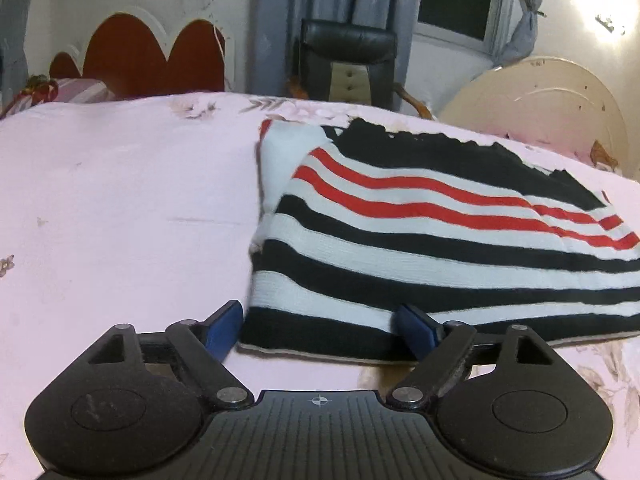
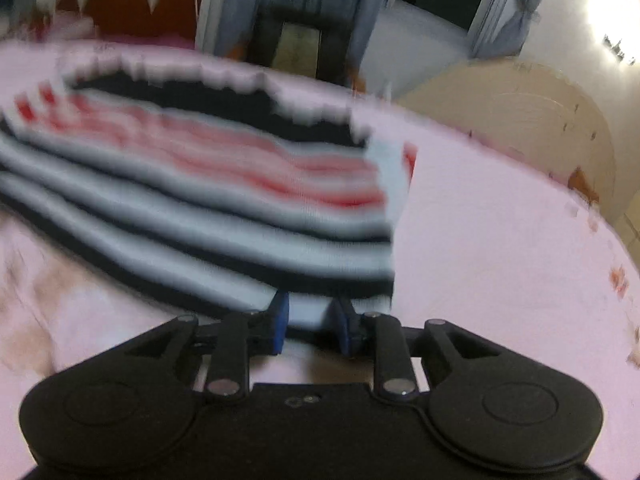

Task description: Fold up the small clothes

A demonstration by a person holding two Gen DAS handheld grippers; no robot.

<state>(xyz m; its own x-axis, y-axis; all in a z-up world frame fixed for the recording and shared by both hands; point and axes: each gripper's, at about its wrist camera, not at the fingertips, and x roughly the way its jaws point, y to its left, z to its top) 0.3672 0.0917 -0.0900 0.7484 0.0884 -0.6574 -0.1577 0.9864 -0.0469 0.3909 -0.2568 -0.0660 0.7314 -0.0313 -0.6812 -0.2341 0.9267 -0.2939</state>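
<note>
The folded striped knit sweater (image 1: 420, 240), lying centre-right on the pink bedsheet (image 1: 120, 200), looks soft and floppy, best pinched at its near hem; left gripper (image 1: 320, 328) gapes empty, right gripper (image 2: 312, 324) stands narrowly apart around that hem.

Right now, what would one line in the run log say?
garment: folded black, white and red striped knit top on pink bedsheet | left gripper: jaws open at near hem | right gripper: near hem between jaws, grip unclear
</note>
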